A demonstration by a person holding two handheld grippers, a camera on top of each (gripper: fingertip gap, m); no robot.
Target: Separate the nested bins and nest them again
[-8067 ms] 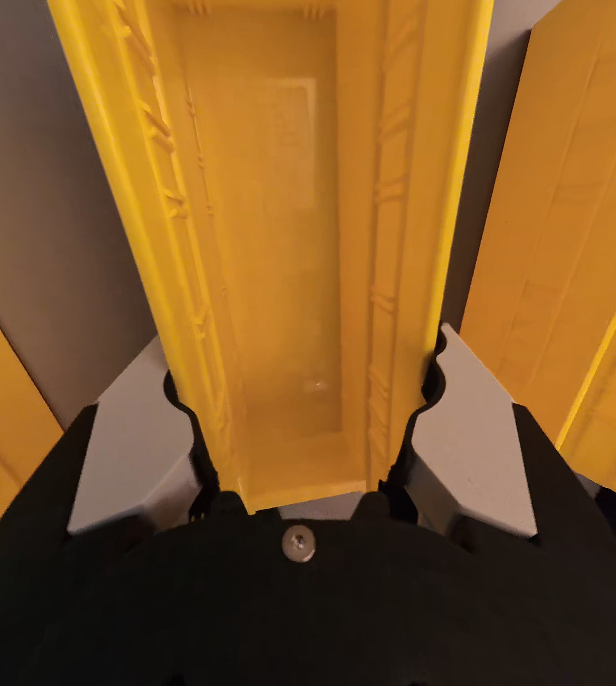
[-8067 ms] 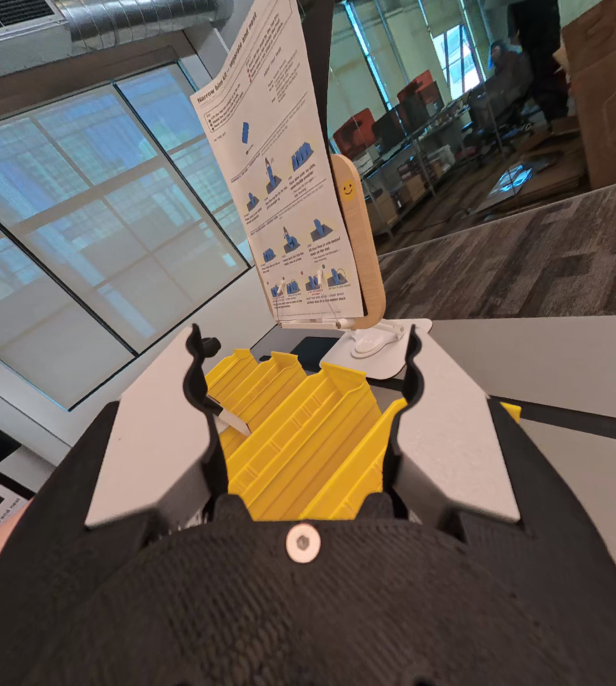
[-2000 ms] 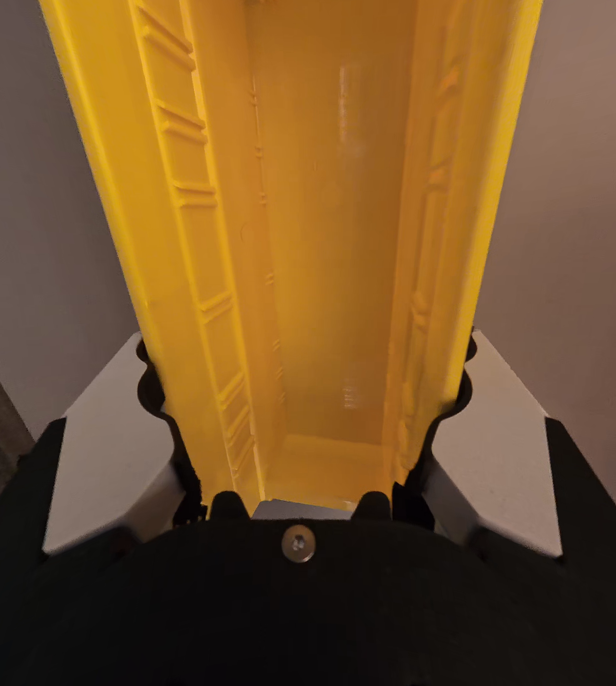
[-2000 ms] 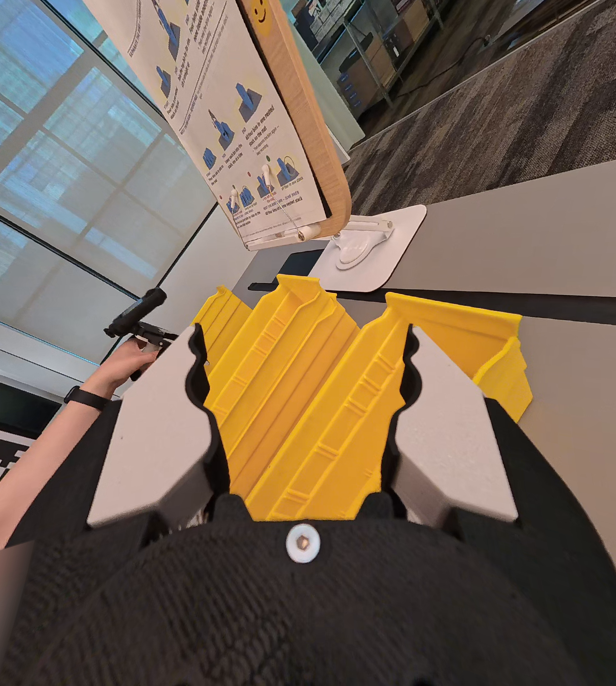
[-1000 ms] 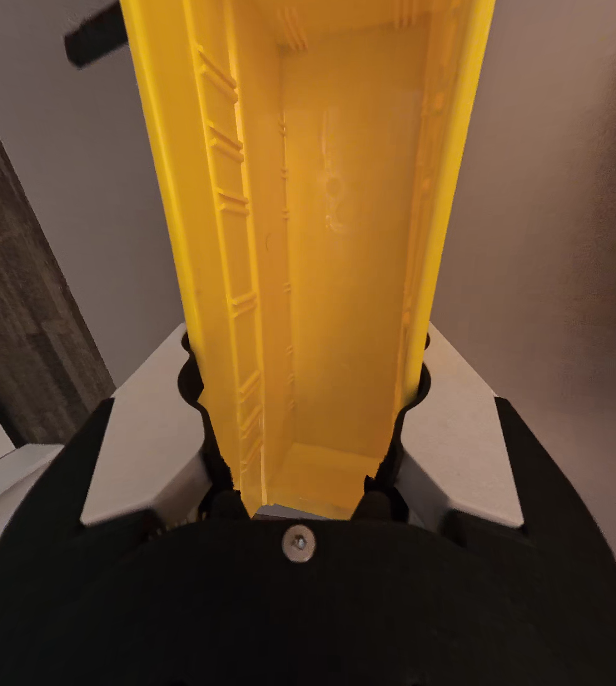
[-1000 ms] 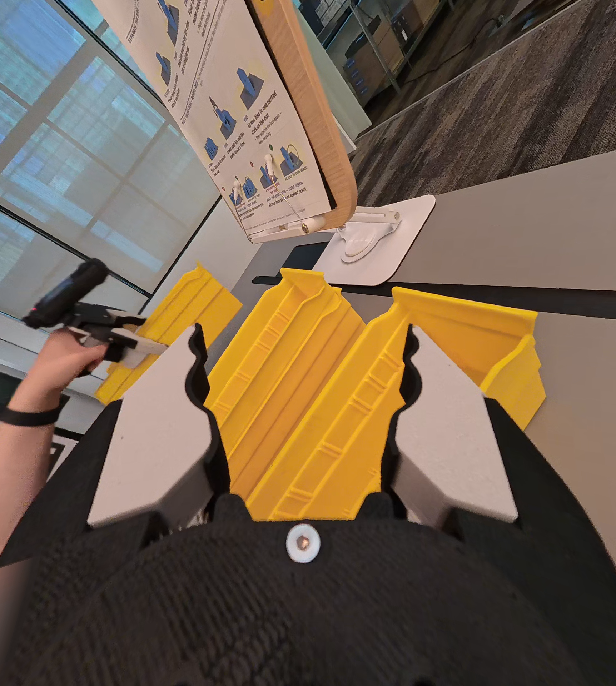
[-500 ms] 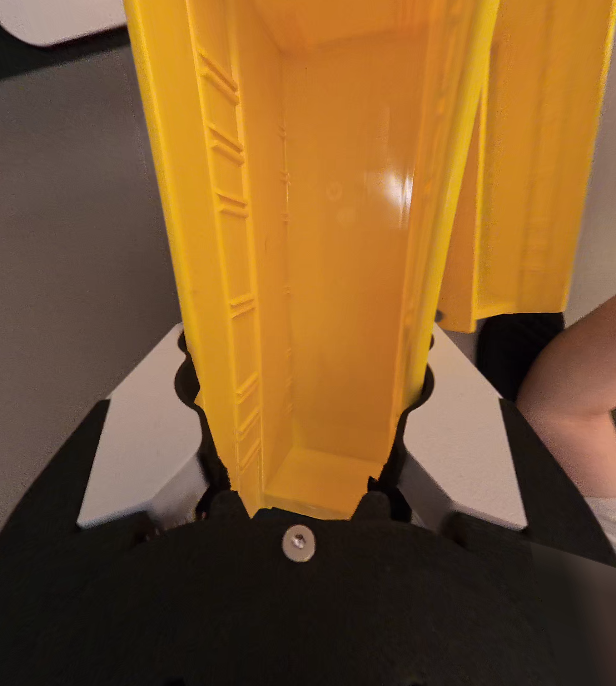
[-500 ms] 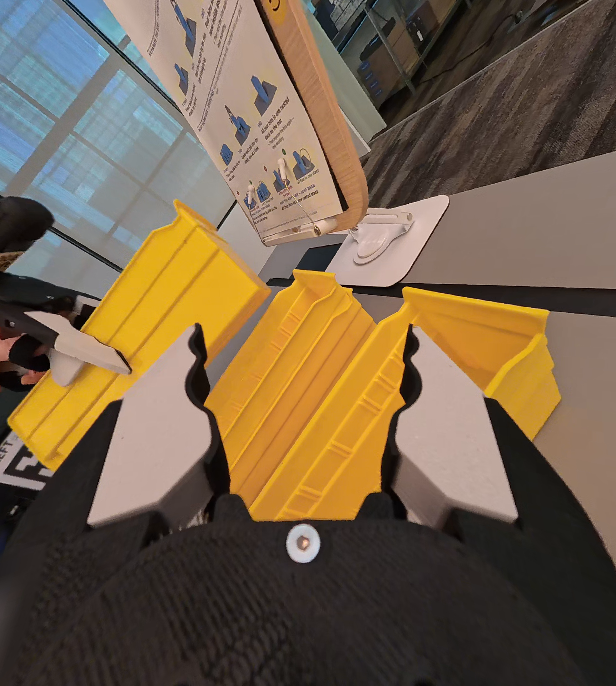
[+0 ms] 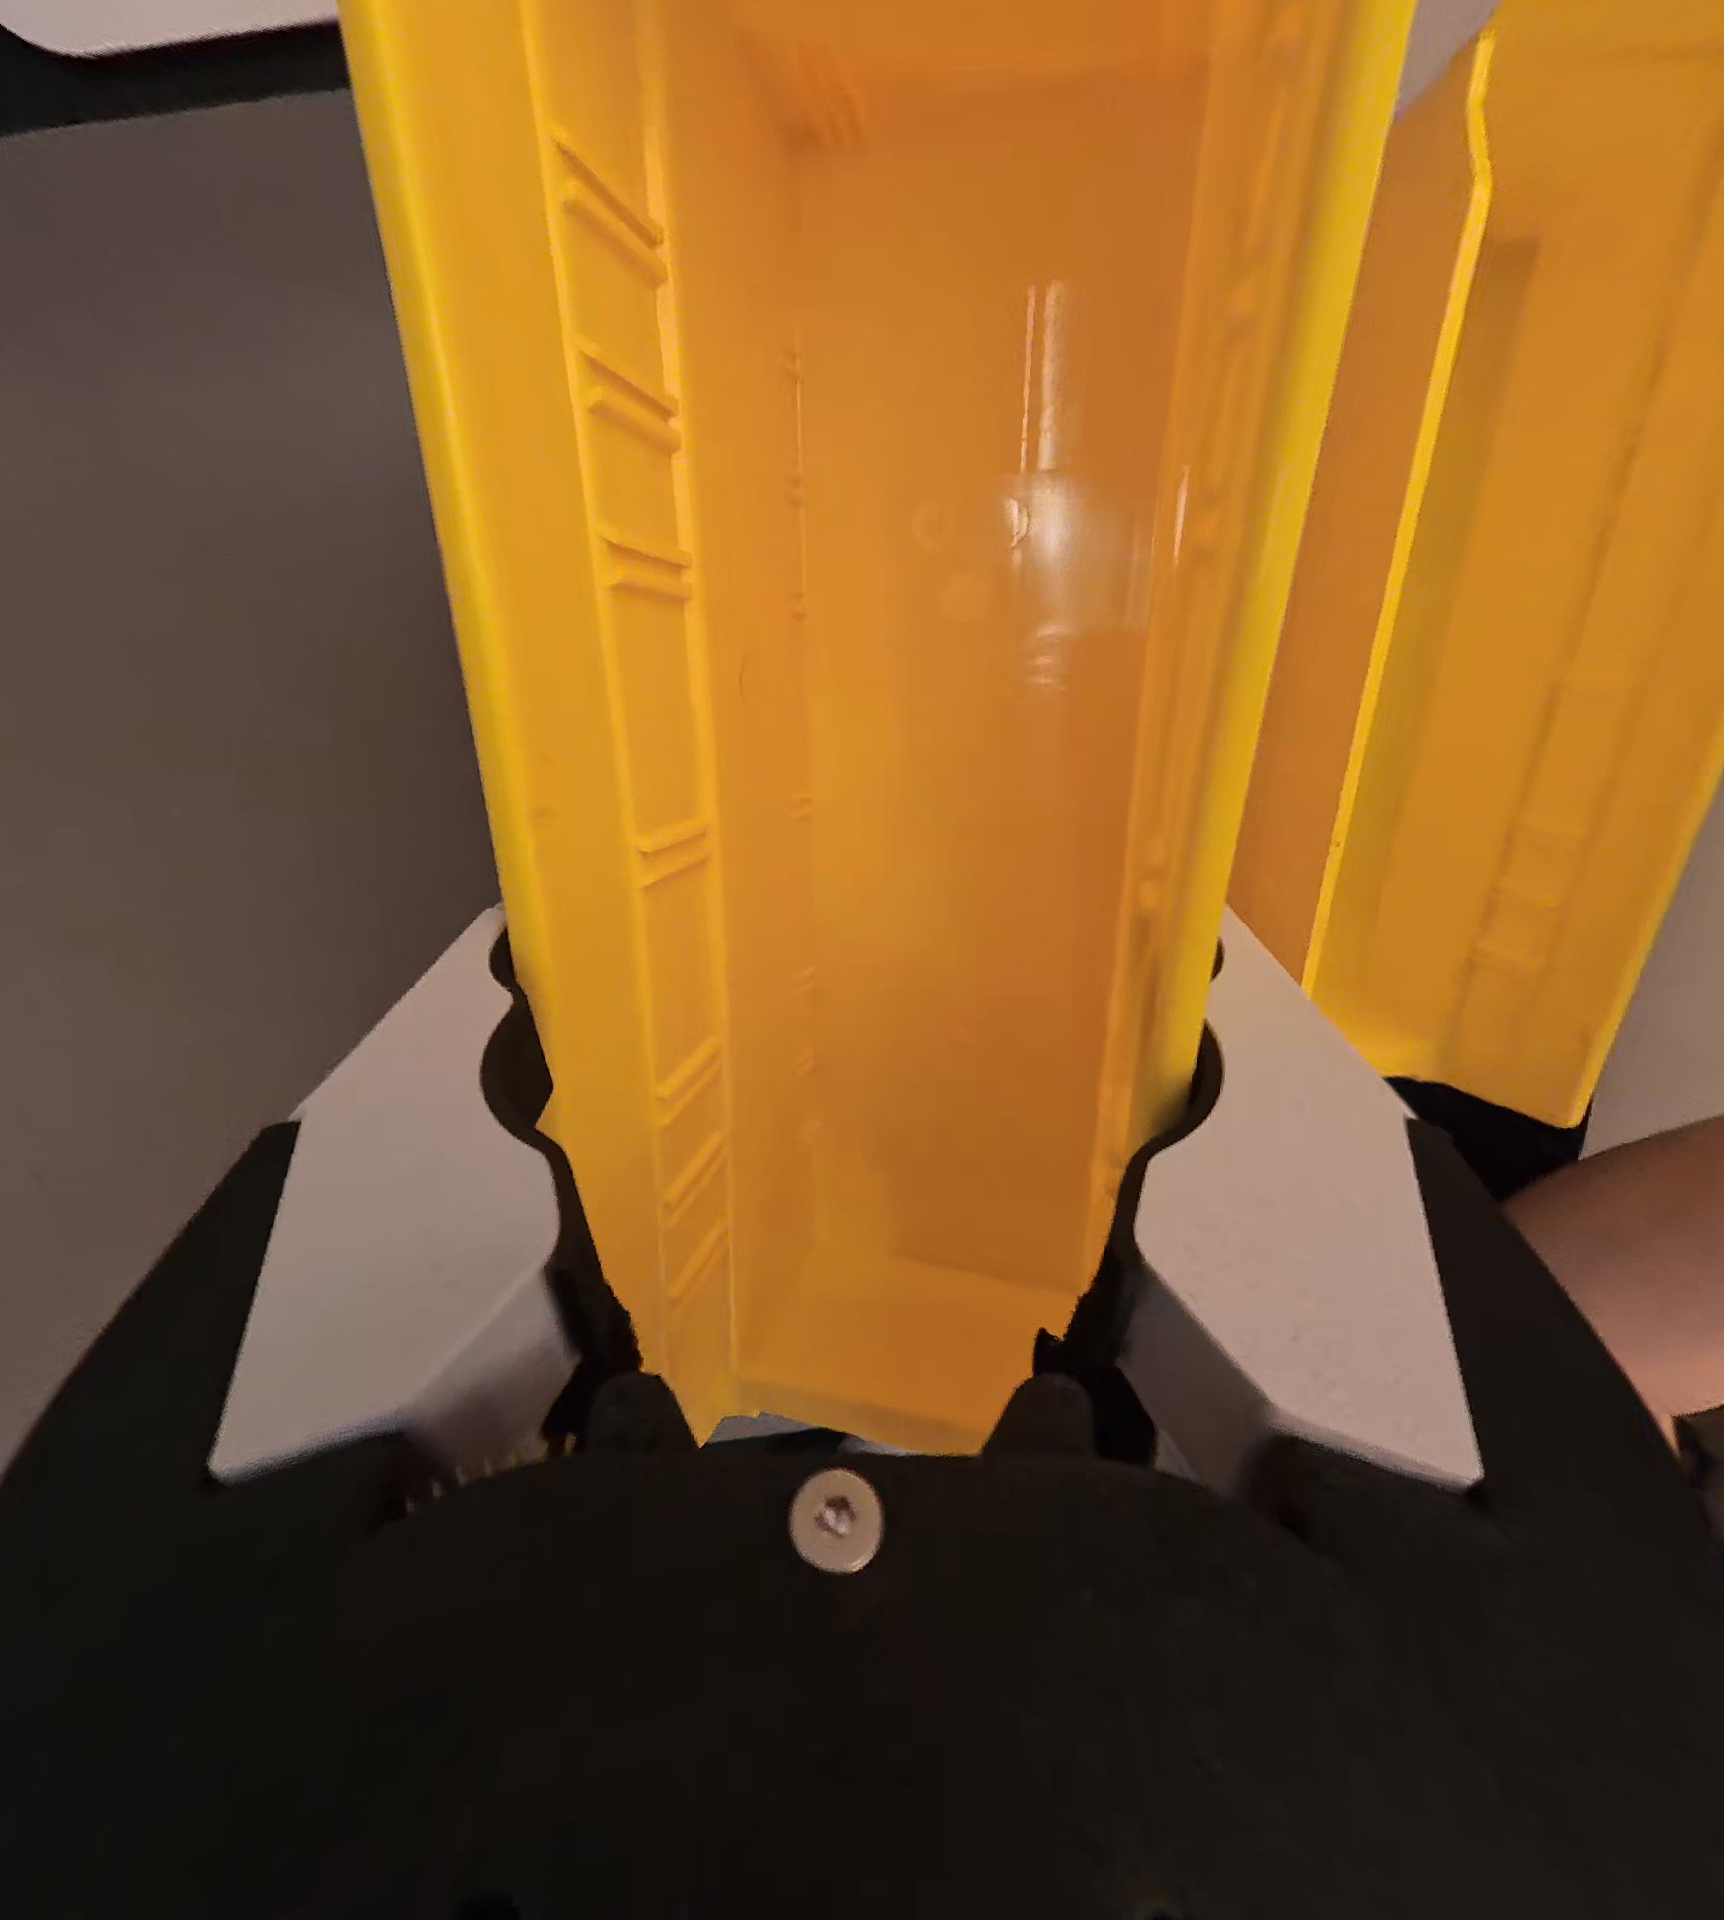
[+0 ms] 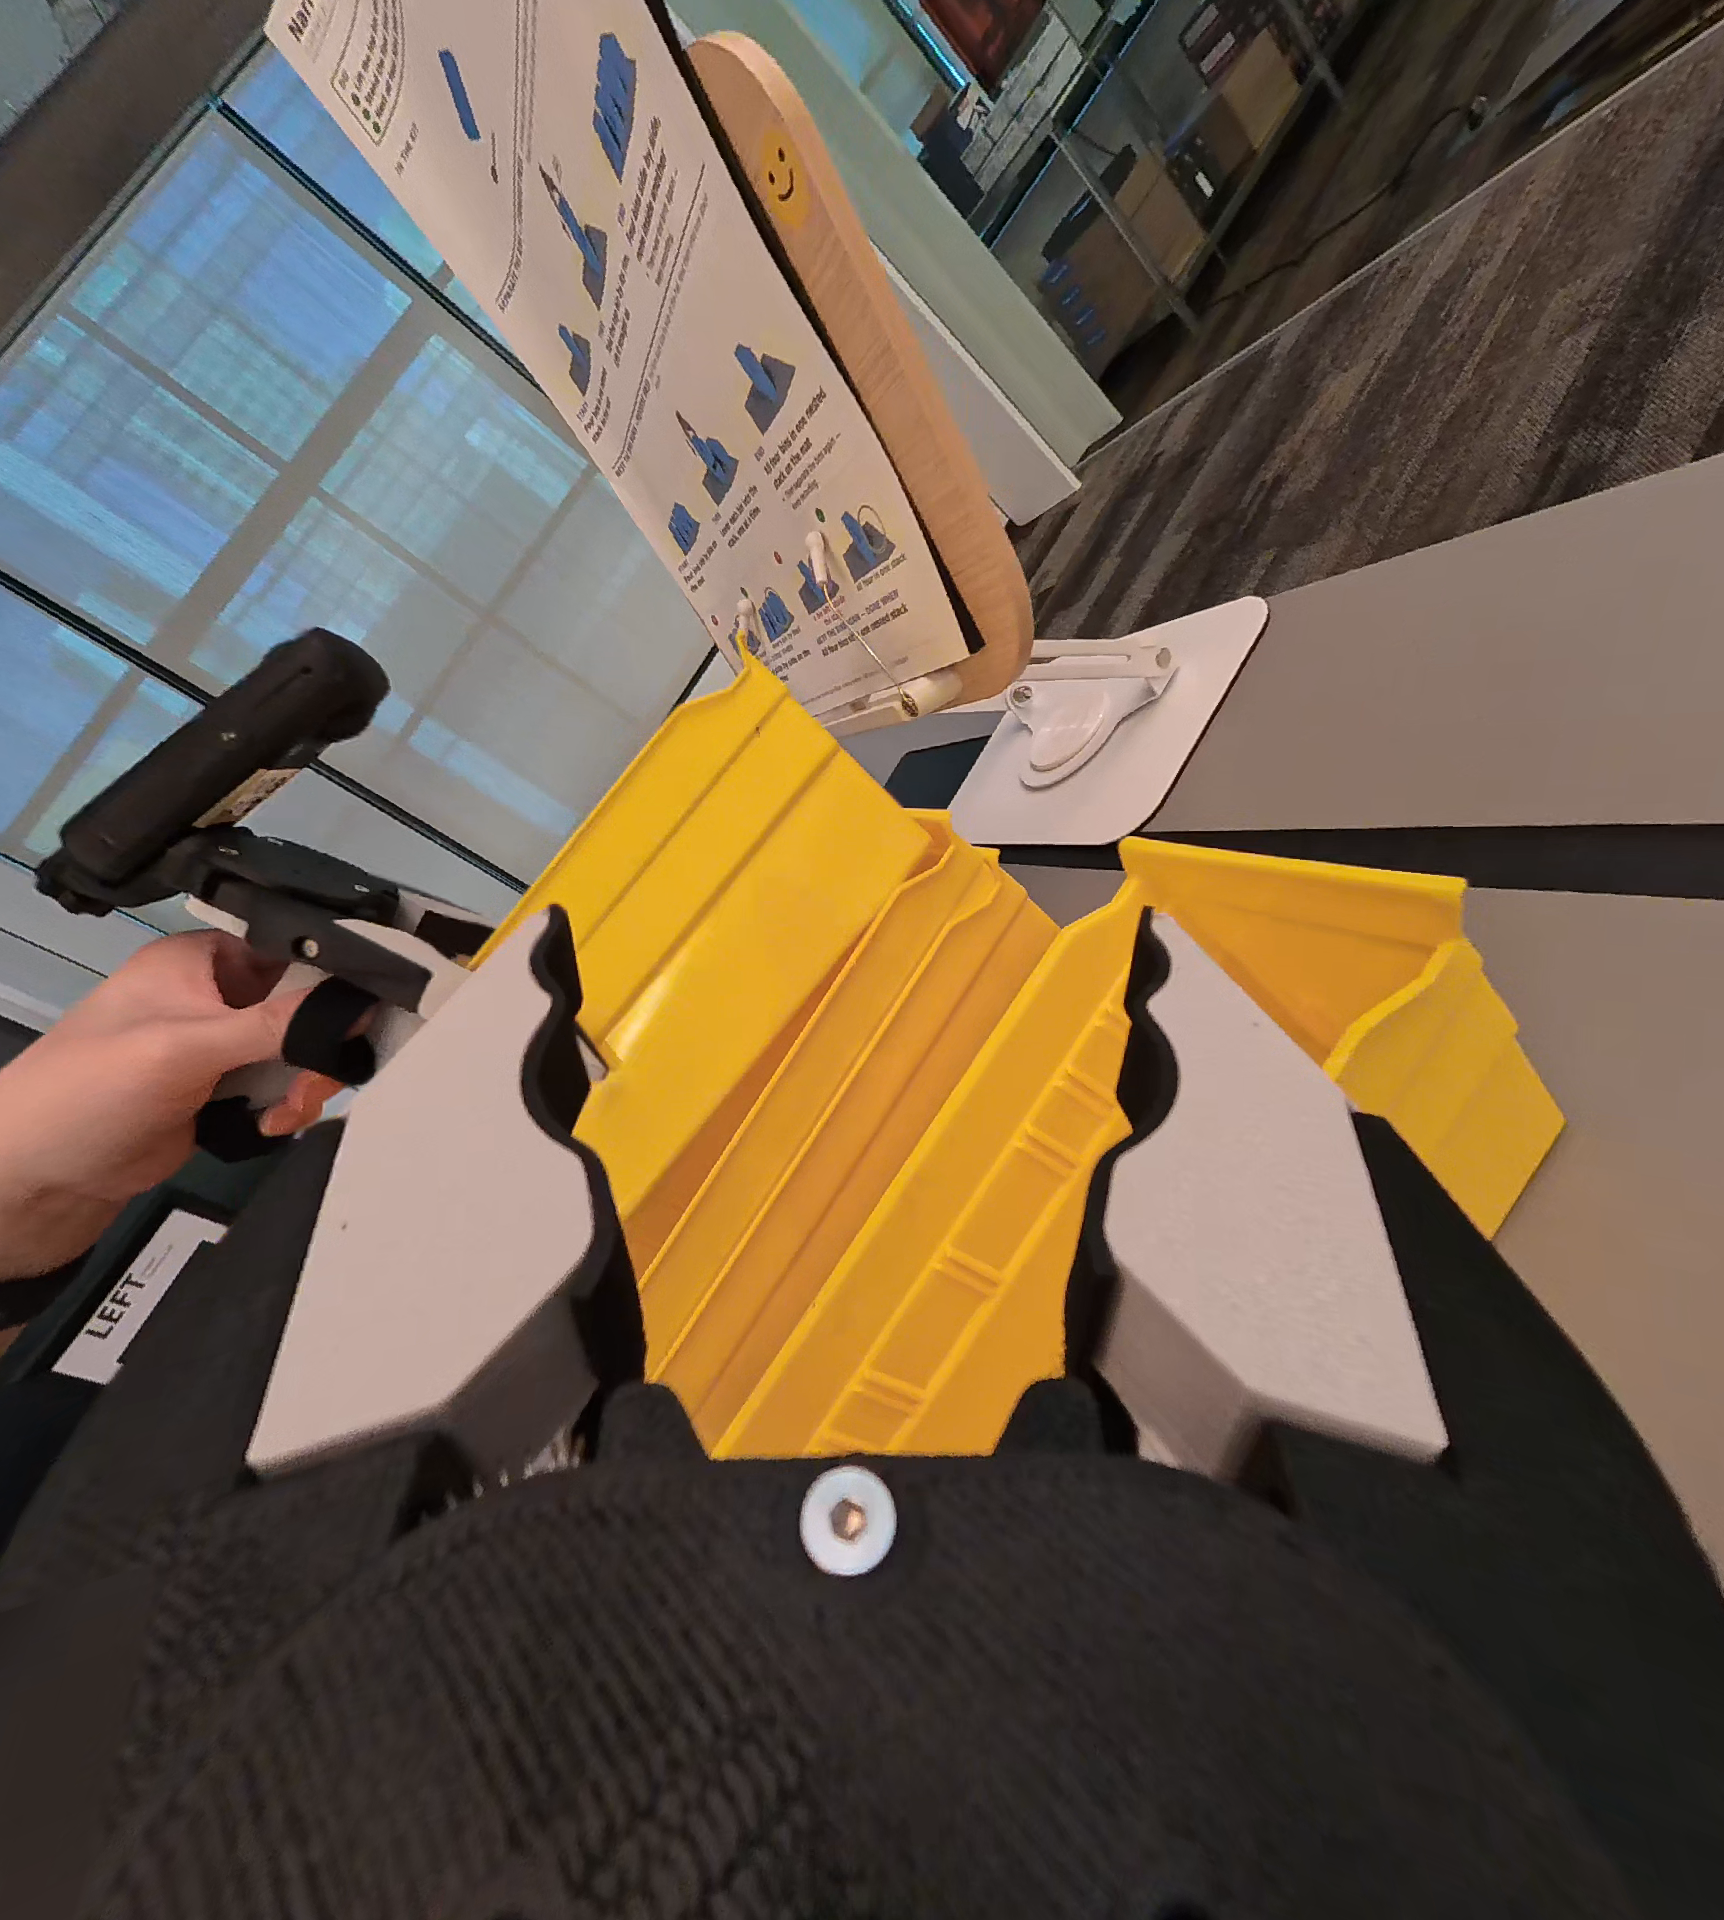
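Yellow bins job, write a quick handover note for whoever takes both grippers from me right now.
Left gripper: shut on one long yellow bin, a pad on each long side, open side facing its camera, held off the table beside the stack.
Right gripper: shut on the bin stack, which looks like at least two bins nested and tilted up off the grey table.
One more loose bin lies on the table to the right of the stack.
Done: bins separated, re-nesting under way.
Left: seat the left-hand bin on the stack, then add the loose one.
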